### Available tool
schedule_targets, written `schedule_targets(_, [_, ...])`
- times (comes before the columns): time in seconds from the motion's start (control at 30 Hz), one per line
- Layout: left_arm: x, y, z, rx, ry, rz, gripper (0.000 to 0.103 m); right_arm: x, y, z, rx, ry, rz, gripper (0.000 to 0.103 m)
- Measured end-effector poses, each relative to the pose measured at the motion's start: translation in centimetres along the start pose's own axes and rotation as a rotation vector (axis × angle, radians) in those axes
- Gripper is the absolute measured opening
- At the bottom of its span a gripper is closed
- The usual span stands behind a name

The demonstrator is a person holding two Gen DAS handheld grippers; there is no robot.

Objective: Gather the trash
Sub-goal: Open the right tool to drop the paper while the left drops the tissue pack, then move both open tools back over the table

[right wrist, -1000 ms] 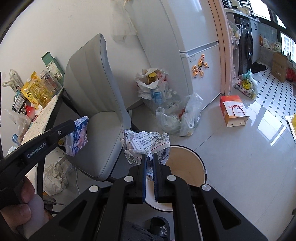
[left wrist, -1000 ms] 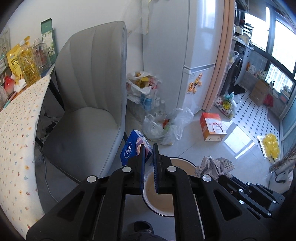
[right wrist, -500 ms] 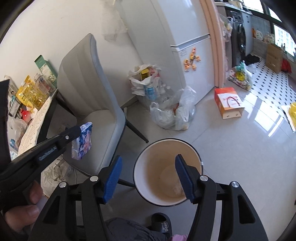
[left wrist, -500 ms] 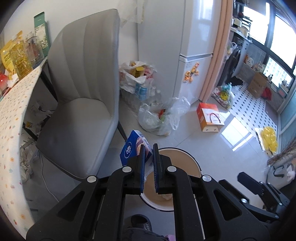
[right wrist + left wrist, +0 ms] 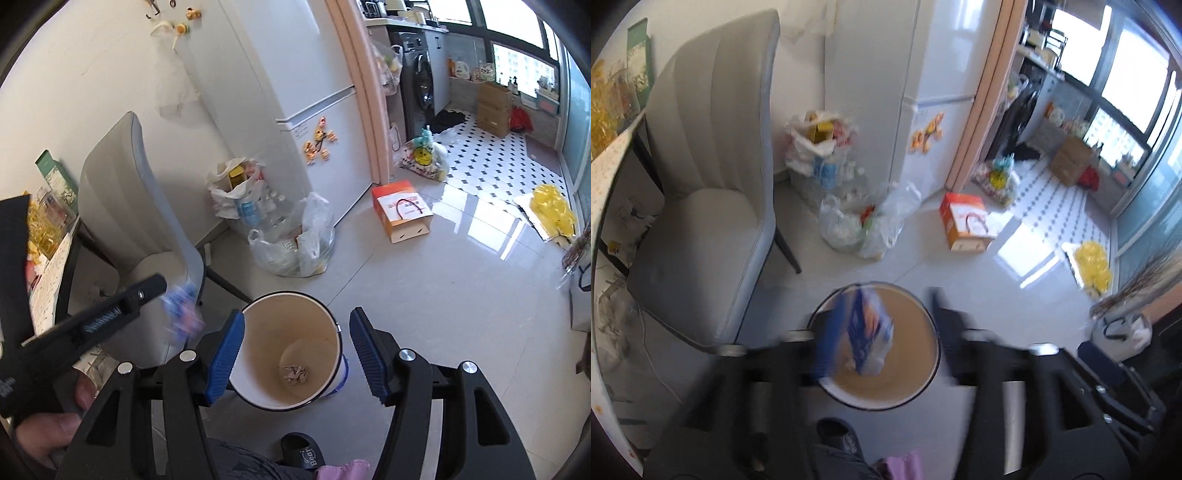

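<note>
Blue-and-white crumpled wrapper (image 5: 866, 334) seen blurred between left claw's (image 5: 882, 328) opening jaws, untouched, above round white bin with tan interior (image 5: 258, 395). Right claw (image 5: 297, 354) spread apart, empty. Crumpled paper wad (image 5: 294, 373) seen at bin bottom.

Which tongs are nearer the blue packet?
Left. The left tongs, opening, have the blue packet between them; the right tongs sit over the bin, apart.
</note>
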State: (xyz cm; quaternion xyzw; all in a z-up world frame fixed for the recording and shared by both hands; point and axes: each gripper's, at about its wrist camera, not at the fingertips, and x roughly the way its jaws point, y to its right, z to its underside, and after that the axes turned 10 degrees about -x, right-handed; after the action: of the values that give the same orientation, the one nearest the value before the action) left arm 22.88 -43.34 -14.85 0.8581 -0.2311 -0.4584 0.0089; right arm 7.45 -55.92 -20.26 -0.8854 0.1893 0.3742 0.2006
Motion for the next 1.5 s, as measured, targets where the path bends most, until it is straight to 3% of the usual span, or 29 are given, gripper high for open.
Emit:
schedule_targets(0.17, [-2.2, 0.0, -0.3, 0.013, 0.038, 0.031, 0.070, -0.8, -0.2, -0.1, -0.006, 0.009, -0.016, 0.059])
schedule_targets(0.33, [-4.4, -1.2, -0.8, -0.012, 0.073, 0.011, 0.071, -2.0, -1.2, -0.3, -0.020, 0.031, -0.034, 0.060])
schedule_targets(0.4, [-5.9, -1.9, -1.0, -0.026, 0.104, -0.004, 0.074, -2.5, -1.7, -0.4, -0.029, 0.040, -0.043, 0.064])
schedule_targets(0.47, [-8.1, -2.9, -1.2, -0.043, 0.149, -0.022, 0.080, -2.9, -2.3, -0.7, -0.036, 0.052, -0.054, 0.074])
schedule_targets(0.67, [-14.1, -6.3, -0.6, -0.065, 0.270, -0.113, 0.092, -5.0, -6.4, -1.1, -0.094, 0.097, -0.134, 0.081])
schedule_targets(1.07, [-22.2, -14.9, 2.4, -0.196, 0.380, -0.207, 0.097, -10.0, -15.0, -0.8, -0.235, 0.178, -0.240, 0.095])
schedule_targets(1.5, [-28.8, -22.7, 6.7, -0.325, 0.473, -0.285, 0.097, -13.5, -22.7, 1.8, -0.362, 0.191, -0.320, 0.095])
